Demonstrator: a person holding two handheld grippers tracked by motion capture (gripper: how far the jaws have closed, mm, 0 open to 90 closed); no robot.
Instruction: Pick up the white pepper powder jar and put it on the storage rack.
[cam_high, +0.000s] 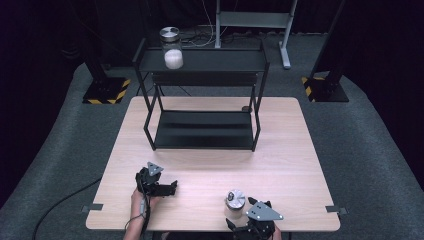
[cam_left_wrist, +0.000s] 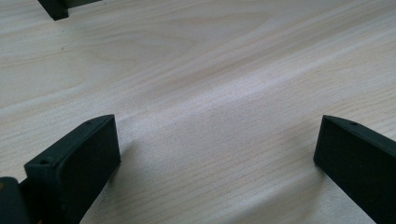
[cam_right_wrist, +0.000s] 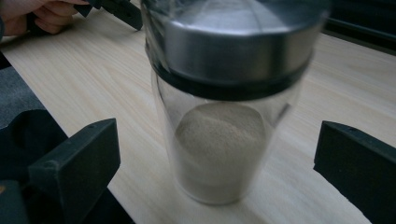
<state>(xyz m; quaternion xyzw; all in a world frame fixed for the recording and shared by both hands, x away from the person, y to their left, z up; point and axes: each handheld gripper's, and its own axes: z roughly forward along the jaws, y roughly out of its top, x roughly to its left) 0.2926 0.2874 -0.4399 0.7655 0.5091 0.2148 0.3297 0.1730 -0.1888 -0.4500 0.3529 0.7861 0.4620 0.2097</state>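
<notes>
A clear glass jar (cam_high: 235, 200) with a metal lid holds pale powder and stands upright near the table's front right. In the right gripper view the jar (cam_right_wrist: 224, 116) sits between my two jaws, which stand wide apart and touch nothing. My right gripper (cam_high: 241, 223) is at the front edge just behind the jar, open (cam_right_wrist: 217, 135). My left gripper (cam_high: 173, 188) rests low at the front left, open (cam_left_wrist: 217, 135) over bare wood. A second jar (cam_high: 171, 47) with white powder stands on the top shelf of the black rack (cam_high: 202, 130).
The two-tier black metal rack stands at the back half of the wooden table (cam_high: 290, 160); one of its feet (cam_left_wrist: 56, 7) shows in the left gripper view. The person's hand (cam_right_wrist: 37, 14) with the left gripper shows far off in the right gripper view.
</notes>
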